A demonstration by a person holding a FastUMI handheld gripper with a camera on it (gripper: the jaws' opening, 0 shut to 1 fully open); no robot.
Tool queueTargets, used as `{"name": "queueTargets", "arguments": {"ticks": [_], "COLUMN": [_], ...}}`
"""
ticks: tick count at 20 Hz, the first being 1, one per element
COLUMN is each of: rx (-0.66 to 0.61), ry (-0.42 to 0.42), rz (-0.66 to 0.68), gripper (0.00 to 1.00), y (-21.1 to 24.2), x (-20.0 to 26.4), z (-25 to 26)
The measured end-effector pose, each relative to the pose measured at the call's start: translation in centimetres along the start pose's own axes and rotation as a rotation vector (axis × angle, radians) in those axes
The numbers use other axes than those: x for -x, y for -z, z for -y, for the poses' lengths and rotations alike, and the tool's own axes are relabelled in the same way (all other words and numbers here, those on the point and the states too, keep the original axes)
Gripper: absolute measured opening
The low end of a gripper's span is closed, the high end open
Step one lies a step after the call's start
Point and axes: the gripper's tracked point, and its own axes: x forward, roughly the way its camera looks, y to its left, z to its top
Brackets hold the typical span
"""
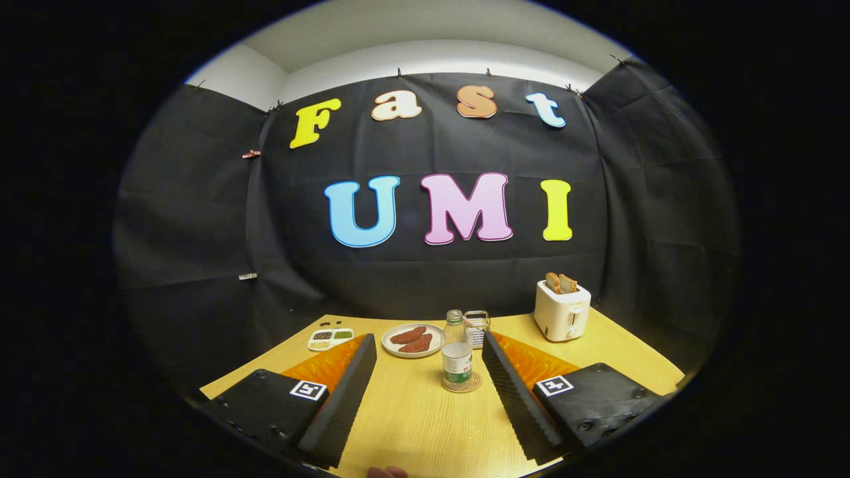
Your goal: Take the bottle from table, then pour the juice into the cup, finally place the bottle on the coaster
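Note:
A clear bottle [457,358] with a green and white label stands upright on a round cork coaster [461,384], on the wooden table [418,418]. It is a little beyond the fingertips and between the lines of the two fingers, nearer the right one. My gripper [428,345] is open, its black ribbed fingers [348,392] spread wide with nothing between them. A clear glass cup [477,328] stands just behind the bottle, to its right.
A white plate [412,340] with two brown patties lies left of the bottle. A small white tray [330,338] of seasonings sits at the far left. A white toaster [562,310] holding bread stands at the back right. A fingertip [387,473] shows at the table's near edge.

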Motion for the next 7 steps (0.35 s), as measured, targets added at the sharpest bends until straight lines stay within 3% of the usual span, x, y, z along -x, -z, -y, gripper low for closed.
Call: {"name": "queueTargets", "arguments": {"ticks": [7], "rx": [-0.007], "ry": [-0.042], "rz": [0.014], "gripper": [0.98], "y": [-1.3], "x": [0.6], "z": [-1.4]}}
